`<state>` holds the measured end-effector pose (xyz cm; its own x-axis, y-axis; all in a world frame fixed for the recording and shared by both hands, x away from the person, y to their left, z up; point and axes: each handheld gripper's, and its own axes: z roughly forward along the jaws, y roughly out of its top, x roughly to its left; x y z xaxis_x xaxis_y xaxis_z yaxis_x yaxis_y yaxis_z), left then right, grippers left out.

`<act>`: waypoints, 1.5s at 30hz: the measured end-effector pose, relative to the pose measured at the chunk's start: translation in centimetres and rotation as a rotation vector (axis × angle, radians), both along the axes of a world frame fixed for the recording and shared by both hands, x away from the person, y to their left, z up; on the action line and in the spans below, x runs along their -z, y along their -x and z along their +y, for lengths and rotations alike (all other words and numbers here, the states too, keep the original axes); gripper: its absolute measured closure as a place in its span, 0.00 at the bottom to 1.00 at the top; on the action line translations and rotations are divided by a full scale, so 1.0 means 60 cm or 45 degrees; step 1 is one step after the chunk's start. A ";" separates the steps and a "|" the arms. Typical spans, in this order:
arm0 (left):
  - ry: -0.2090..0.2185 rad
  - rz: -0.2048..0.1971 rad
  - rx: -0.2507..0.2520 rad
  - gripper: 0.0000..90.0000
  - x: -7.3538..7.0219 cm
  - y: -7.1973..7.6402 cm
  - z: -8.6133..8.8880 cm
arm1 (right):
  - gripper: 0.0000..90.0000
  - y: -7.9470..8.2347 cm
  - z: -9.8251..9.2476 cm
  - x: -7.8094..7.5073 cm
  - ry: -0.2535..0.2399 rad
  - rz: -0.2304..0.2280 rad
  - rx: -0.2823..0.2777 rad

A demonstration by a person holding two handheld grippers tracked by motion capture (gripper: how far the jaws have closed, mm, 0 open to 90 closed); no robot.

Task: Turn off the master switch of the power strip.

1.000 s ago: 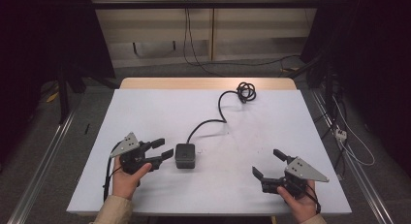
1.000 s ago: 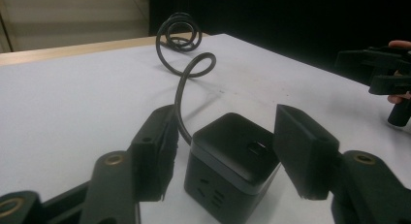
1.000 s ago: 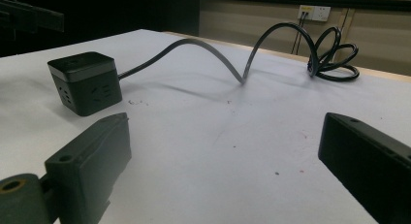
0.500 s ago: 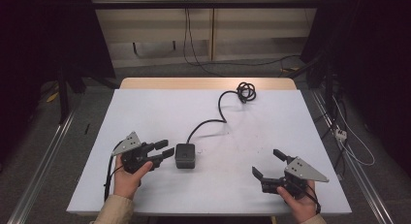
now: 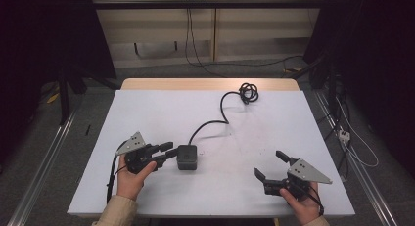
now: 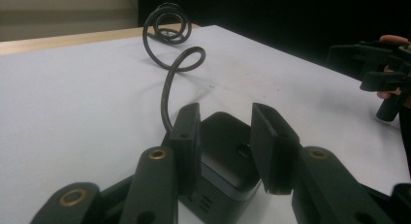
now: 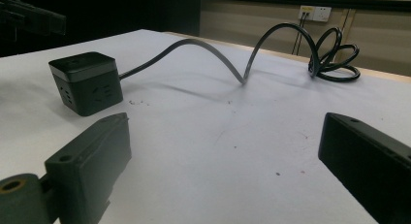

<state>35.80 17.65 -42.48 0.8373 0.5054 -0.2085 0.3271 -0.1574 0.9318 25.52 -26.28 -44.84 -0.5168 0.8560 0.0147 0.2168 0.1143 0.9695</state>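
Two tongs sit low over the desk (image 5: 147,113). Left tongs (image 5: 169,150) have just been narrowing around the black socket cube (image 5: 187,157), left of centre, pads not clearly pressing. Right tongs (image 5: 272,166) gape wide, empty, near right.

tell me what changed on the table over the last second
The left gripper has just been closing its jaws around the black cube power socket; the cube sits between them, with the pads close on either side and contact hard to confirm. The socket, its coiled cord and the right gripper, open and off to the side, stayed where they were.
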 end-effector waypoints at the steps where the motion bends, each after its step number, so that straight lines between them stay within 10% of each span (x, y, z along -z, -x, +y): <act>1: -0.003 0.002 0.002 0.72 0.000 0.000 -0.001 | 0.05 0.000 0.000 0.000 0.000 0.000 0.000; 45: -0.062 0.050 0.094 0.90 -0.005 -0.011 -0.025 | 0.05 0.000 -0.001 -0.001 0.002 0.000 -0.002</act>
